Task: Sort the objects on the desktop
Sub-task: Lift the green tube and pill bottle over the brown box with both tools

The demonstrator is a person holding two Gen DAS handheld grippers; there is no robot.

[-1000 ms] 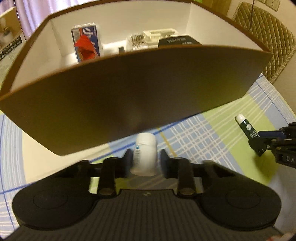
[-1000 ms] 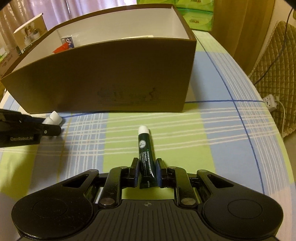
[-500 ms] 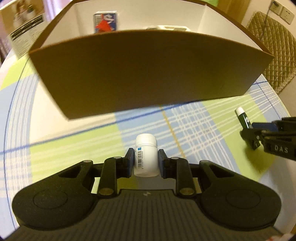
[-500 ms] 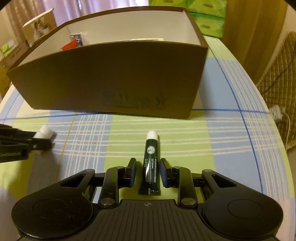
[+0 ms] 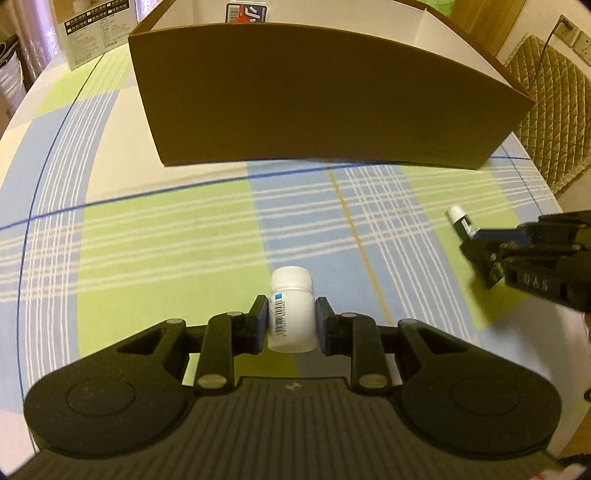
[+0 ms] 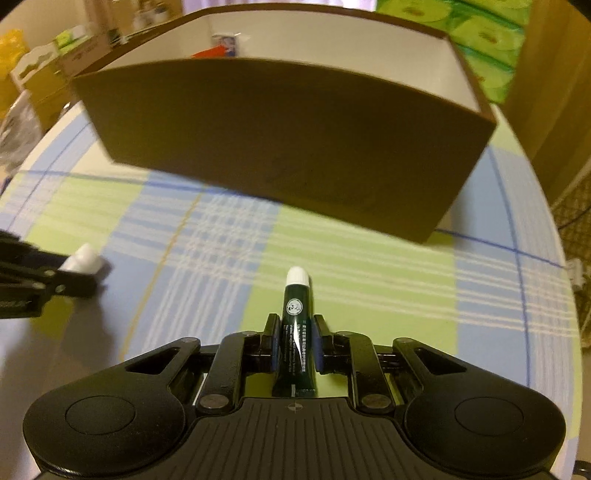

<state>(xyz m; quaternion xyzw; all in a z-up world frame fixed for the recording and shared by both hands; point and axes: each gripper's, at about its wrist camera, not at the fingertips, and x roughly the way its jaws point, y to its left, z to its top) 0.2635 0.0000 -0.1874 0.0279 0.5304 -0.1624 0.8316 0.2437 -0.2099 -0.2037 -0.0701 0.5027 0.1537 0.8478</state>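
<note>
My left gripper (image 5: 291, 318) is shut on a small white bottle (image 5: 291, 310) with a barcode label, its cap pointing away from me. My right gripper (image 6: 295, 330) is shut on a dark green tube (image 6: 297, 332) with a white cap. Both are held above the checked tablecloth (image 5: 166, 236), in front of a large brown box (image 5: 325, 99) with a white inside. In the left wrist view the right gripper (image 5: 480, 245) and the tube's white cap (image 5: 456, 213) show at the right. In the right wrist view the left gripper (image 6: 79, 275) holds the white bottle (image 6: 84, 259) at the left.
Inside the box a red and blue packet (image 5: 246, 12) leans on the back wall. A white carton (image 5: 94, 33) stands behind the box at the left. Green tissue packs (image 6: 487, 40) lie behind it at the right. A quilted chair back (image 5: 550, 107) stands past the table's right edge.
Both grippers have drawn back from the brown box with their objects still held; the box now looks smaller and farther, and more tablecloth shows before it.
</note>
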